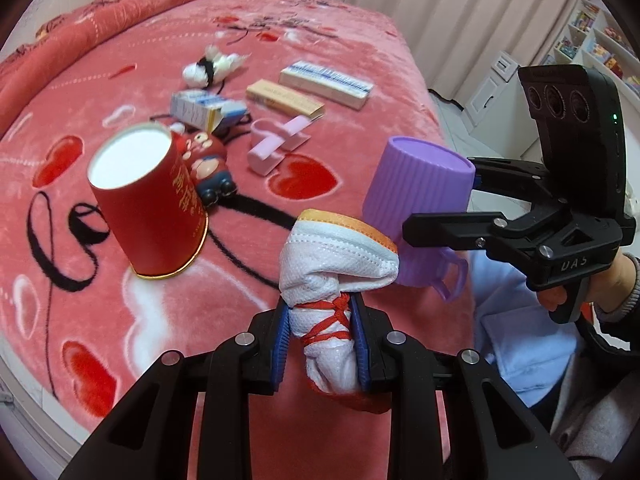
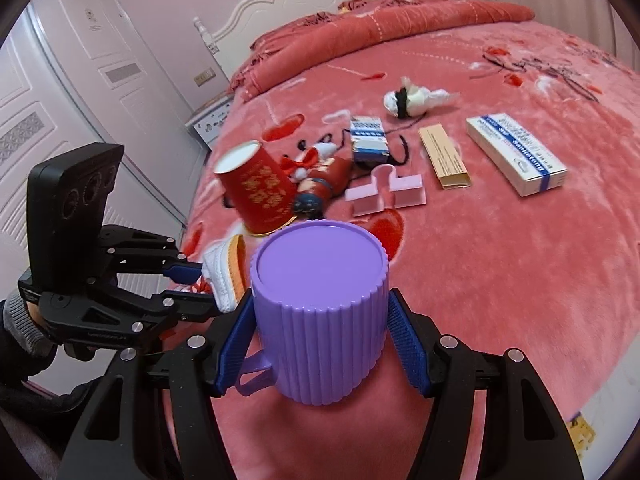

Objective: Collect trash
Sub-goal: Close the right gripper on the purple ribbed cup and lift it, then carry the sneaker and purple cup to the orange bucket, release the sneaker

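My left gripper [image 1: 322, 312] is shut on a rolled white face mask [image 1: 336, 256] with an orange edge, tied with red string. The mask sticks up out of the blue pads. My right gripper [image 2: 320, 300] is shut on a purple ribbed cup [image 2: 320, 272], held bottom up with its handle low on the left. In the left wrist view the purple cup [image 1: 416, 212] and the right gripper [image 1: 440, 206] hang just right of the mask. In the right wrist view the left gripper [image 2: 206, 286] and the mask [image 2: 224, 276] sit left of the cup. Both are above the near part of the pink bed [image 1: 360, 40].
On the bed lie a tilted red paper cup [image 1: 148, 208], a red toy figure [image 1: 206, 164], pink clips [image 1: 276, 140], three small boxes [image 1: 326, 82] [image 1: 284, 98] [image 1: 204, 108] and a white wad bound in black [image 1: 212, 66]. A person's sleeve and lap fill the lower right.
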Demonstrator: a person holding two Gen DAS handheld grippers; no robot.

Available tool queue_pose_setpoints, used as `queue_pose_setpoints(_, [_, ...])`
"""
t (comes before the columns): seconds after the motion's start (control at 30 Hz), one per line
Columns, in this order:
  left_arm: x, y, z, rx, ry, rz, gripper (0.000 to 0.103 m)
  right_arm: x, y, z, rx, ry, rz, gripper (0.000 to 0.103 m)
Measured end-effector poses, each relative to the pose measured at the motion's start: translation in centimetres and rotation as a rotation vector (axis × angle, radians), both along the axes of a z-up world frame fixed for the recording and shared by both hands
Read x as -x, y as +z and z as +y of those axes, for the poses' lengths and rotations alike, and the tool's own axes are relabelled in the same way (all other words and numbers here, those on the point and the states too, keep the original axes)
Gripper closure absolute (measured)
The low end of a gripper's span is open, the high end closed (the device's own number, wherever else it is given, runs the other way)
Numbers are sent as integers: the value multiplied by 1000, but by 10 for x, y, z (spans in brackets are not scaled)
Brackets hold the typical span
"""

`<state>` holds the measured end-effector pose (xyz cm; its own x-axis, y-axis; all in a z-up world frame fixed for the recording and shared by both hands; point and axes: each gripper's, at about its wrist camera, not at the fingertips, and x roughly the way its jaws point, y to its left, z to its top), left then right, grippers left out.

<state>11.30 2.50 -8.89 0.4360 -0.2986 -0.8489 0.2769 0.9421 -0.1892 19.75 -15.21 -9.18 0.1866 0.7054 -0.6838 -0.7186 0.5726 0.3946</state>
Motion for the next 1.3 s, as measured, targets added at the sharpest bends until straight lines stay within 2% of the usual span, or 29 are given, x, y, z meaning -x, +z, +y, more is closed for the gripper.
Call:
queue_pose_setpoints(0.33, [40,29,-45,-8,-65,-64,74,64,33,-53,-44,-48,-34,39])
queue_pose_setpoints(0.63, [33,46,-124,-28,-224,-115,74,90,52,-152,-86,-228,-81,39])
queue_pose_setpoints(1.0, [1,29,-256,-40,-496,-80,74,107,30,-307,-79,-533,-54,39])
queue_pose_setpoints(1.3, [-16,4,-359,-38,-695,-20,74,130,5,-407,-63,-744,-12,39])
